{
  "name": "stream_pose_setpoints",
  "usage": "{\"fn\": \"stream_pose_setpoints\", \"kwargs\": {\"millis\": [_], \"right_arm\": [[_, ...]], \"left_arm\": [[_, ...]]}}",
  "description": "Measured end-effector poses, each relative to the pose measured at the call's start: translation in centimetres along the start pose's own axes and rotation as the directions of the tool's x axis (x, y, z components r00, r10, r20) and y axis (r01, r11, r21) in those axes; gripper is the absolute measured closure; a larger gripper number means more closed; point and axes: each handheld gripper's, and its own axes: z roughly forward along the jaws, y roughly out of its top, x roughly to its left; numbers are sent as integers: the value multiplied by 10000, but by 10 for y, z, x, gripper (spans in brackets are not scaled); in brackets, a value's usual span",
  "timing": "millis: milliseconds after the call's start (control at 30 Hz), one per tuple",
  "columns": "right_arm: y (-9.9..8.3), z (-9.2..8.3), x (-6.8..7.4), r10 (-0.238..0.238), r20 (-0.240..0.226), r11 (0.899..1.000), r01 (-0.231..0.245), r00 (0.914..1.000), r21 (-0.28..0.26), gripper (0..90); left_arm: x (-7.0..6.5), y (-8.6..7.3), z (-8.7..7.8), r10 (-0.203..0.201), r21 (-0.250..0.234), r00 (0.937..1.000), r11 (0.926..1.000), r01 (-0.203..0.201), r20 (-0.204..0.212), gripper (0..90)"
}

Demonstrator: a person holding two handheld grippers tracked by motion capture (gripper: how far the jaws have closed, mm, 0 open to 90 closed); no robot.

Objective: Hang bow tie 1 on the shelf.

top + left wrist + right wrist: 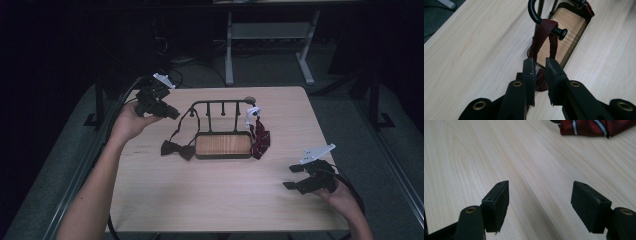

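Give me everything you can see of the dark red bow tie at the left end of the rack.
The dark red bow tie looks like matte fabric. Its bow lies flat on the wooden table, just left of the rack's tray. Its strap loops up over the knobbed end peg of the black rack and hangs from it. The left gripper has its slightly parted jaws just in front of the strap, not pressing it.
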Motion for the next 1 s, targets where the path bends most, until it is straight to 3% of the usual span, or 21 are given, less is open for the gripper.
{"fn": "stream_pose_setpoints", "kwargs": {"millis": [1000], "right_arm": [[0,0,0,9,106,9999,-8,9999,-110,289]], "left_arm": [[-11,-12,-4,272,57,9996,9996,-273,30,723]]}}
